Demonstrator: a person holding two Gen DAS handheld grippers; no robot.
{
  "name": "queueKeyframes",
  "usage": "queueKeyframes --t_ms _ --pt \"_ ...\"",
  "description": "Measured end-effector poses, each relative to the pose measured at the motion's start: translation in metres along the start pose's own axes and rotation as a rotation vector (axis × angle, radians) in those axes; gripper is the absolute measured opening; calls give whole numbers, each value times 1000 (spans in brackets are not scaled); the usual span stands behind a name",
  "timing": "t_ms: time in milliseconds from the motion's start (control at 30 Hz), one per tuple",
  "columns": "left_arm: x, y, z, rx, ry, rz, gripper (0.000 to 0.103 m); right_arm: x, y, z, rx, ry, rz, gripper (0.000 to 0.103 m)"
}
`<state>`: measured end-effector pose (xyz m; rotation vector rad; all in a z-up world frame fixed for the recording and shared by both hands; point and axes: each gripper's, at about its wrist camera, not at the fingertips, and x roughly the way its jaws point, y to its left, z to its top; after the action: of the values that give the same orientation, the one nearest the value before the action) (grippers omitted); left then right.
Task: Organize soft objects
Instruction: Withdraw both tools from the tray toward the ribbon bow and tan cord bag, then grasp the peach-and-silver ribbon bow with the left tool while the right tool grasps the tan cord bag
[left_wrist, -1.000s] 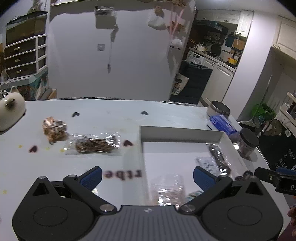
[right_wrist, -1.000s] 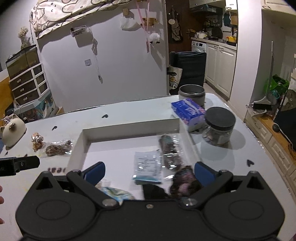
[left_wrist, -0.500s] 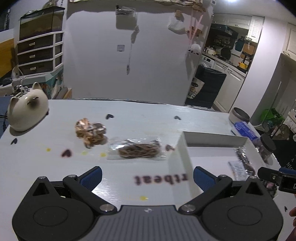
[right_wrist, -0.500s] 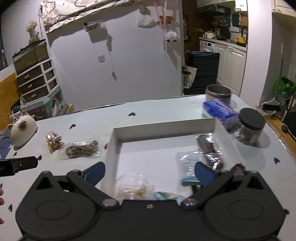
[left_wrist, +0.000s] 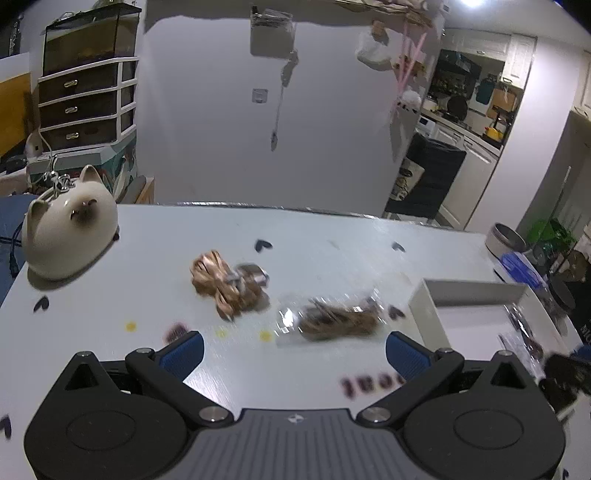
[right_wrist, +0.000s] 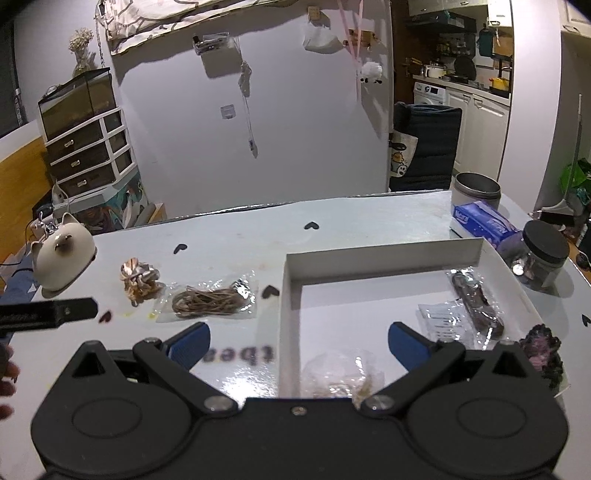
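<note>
A clear bag of brown hair ties (left_wrist: 334, 320) (right_wrist: 210, 300) lies on the white table, just ahead of my left gripper (left_wrist: 293, 352), which is open and empty. A copper-coloured scrunchie (left_wrist: 227, 284) (right_wrist: 139, 278) lies to the left of the bag. The white tray (right_wrist: 291, 295) (left_wrist: 424, 299) holds a dark packaged item (right_wrist: 478, 301), a flat printed packet (right_wrist: 441, 319) and a clear bag (right_wrist: 341, 373). A dark pink scrunchie (right_wrist: 543, 349) sits at the tray's right edge. My right gripper (right_wrist: 297, 343) is open over the tray's left wall, holding nothing.
A cat-shaped ceramic pot (left_wrist: 68, 229) (right_wrist: 62, 254) stands at the table's left edge. A blue tissue pack (right_wrist: 484, 223), a metal tin (right_wrist: 476, 190) and a black-lidded jar (right_wrist: 543, 258) stand right of the tray. A hand (right_wrist: 5, 373) shows at the left.
Both grippers have swung left. The bag of hair ties and the copper scrunchie now sit centred ahead of the left gripper, and the tray has slid to the right of both views.
</note>
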<state>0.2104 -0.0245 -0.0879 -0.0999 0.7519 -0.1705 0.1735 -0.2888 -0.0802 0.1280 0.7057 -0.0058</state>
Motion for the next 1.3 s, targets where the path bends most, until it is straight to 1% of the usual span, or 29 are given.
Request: queueKeyframes --t_ms 100,233,300,367,433,467,500,533,600,667,733,800,833,900,1000,1100,1167,1233,1267,1300 --pt "16 14 15 -11 -7 5 103 -2 4 2 9 -7 -2 103" --pt "44 36 38 -51 -5 42 103 -3 7 5 17 -9 -9 103" --pt "62 48 48 -96 6 46 103 -1 10 6 10 -8 -13 103" --pt "81 61 56 -162 38 42 103 4 14 7 -8 -2 -13 103" --pt "98 72 61 -231 58 40 102 9 18 10 -18 3 -6 101" --pt "105 76 63 -254 62 40 102 12 21 12 -22 3 -1 94" --pt "112 79 66 -263 62 37 102 16 23 14 -27 7 8 92" --pt "118 82 68 -259 56 39 102 19 26 16 -31 11 17 92" --pt "129 85 73 -210 32 51 102 26 33 20 -37 8 32 92" --pt "136 86 79 -127 -5 44 102 32 40 25 -47 5 46 92" --pt "139 86 82 -23 -36 -8 102 38 46 28 -56 9 63 92" --pt "141 84 83 91 -42 -59 103 45 53 30 -66 18 79 92" --pt "143 82 82 146 -33 -81 103 49 56 31 -71 23 87 92" --pt "148 79 79 239 18 -135 103 57 61 33 -80 36 101 92" --pt "155 74 71 347 61 -154 103 72 69 36 -90 57 119 92" --pt "164 74 64 397 83 -144 103 90 74 39 -74 83 138 92" --pt "172 76 63 393 88 -138 102 104 79 42 -60 100 150 92" --pt "179 78 64 386 86 -128 101 117 86 44 -58 111 151 95" --pt "182 79 66 387 84 -123 97 123 89 45 -66 116 152 97" --pt "185 80 67 390 82 -118 90 130 93 45 -84 121 156 98"
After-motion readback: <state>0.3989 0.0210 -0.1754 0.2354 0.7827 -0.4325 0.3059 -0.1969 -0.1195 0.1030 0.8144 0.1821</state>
